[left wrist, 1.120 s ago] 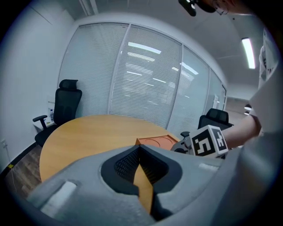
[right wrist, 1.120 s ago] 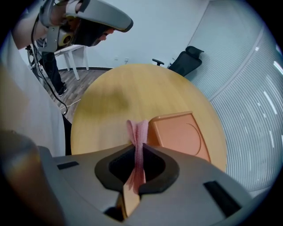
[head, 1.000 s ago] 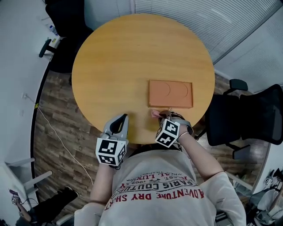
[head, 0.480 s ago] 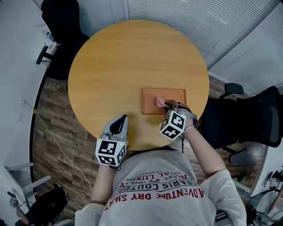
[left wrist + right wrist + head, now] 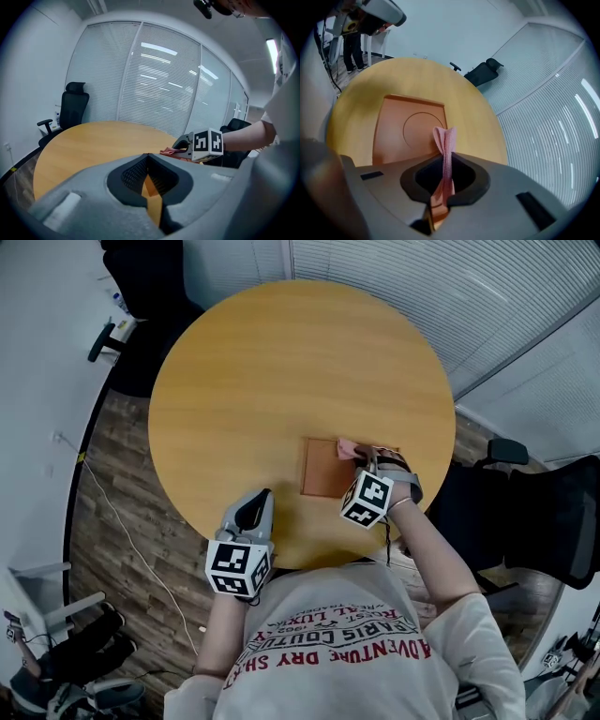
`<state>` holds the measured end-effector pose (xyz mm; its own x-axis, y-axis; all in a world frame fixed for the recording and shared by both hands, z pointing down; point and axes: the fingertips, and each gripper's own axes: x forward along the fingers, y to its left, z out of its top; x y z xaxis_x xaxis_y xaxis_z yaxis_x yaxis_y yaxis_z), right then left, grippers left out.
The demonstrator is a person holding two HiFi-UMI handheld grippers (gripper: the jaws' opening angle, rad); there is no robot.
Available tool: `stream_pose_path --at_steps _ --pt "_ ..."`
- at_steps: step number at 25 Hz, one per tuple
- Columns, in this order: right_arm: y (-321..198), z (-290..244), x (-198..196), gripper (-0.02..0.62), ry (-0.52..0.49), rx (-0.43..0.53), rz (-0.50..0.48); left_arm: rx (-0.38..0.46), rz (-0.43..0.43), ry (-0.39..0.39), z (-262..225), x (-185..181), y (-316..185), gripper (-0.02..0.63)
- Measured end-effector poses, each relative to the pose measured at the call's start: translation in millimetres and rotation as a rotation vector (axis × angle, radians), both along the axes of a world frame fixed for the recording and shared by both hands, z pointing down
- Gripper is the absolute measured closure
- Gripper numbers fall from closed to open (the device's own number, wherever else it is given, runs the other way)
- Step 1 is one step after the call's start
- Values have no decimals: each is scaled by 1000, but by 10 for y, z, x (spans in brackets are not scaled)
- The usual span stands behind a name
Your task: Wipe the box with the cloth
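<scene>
Right gripper view: the right gripper has its jaws clamped on a pink cloth. The cloth is pinched into a thin upright strip that runs up the middle of the frame out of the dark jaw cavity. Its edge looks ribbed or stitched, and its free end splays slightly into two soft folds. That end hangs over the box, covering the lower right rim of a shallow circle pressed into the lid. Whether the cloth actually presses on the lid cannot be told here.

The box is flat and rectangular, a matte terracotta orange with a raised border, and it fills the centre left of the frame just beyond the jaws. It lies on a round table with a smooth, light wood-grain top.

In the head view the box sits in the lower right part of the tabletop, with the cloth at its upper edge and the gripper over its right half.

The left gripper is empty. Its grey jaws are together, and only a narrow slit of tabletop shows between them. It rests at the table's near edge, at the lower centre of the head view, well apart from the box.
</scene>
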<state>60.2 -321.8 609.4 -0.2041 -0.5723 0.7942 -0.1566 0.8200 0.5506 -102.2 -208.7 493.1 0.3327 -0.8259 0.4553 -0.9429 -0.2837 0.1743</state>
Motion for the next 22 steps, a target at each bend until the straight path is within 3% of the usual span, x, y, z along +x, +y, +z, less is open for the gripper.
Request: stream_pose_path --at_steps 22 --pt "289 202 -125 563 -17 -141 -26 -3 -7 5 -2 6 -57 597"
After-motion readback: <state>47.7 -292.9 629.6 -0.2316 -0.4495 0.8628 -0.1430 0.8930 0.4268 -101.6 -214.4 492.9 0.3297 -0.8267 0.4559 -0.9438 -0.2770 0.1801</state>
